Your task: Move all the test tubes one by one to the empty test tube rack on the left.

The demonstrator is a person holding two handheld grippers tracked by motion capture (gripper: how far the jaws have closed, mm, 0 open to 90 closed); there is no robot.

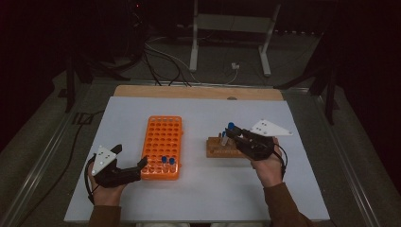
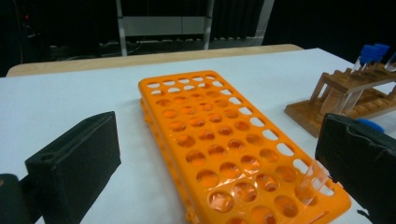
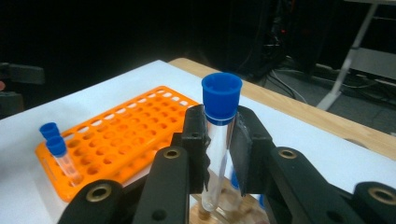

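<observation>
My right gripper (image 1: 231, 133) is shut on a clear test tube (image 3: 218, 140) with a blue cap (image 3: 221, 95). It holds the tube upright, just above a wooden tube rack (image 1: 221, 148) right of centre. An orange many-holed rack (image 1: 163, 146) lies mid-table. Two blue-capped tubes (image 1: 168, 162) stand in its near right corner. My left gripper (image 1: 131, 156) stands open at the orange rack's near left corner. In the left gripper view its jaws are wide apart around the near end of the orange rack (image 2: 219, 140), touching nothing.
The wooden rack (image 2: 345, 98) holds other blue-capped tubes (image 2: 373, 51). The white tabletop (image 1: 198, 198) has free room in front of both racks. A bare wooden strip (image 1: 198, 92) runs along the far edge, with cables and a metal stand on the floor beyond.
</observation>
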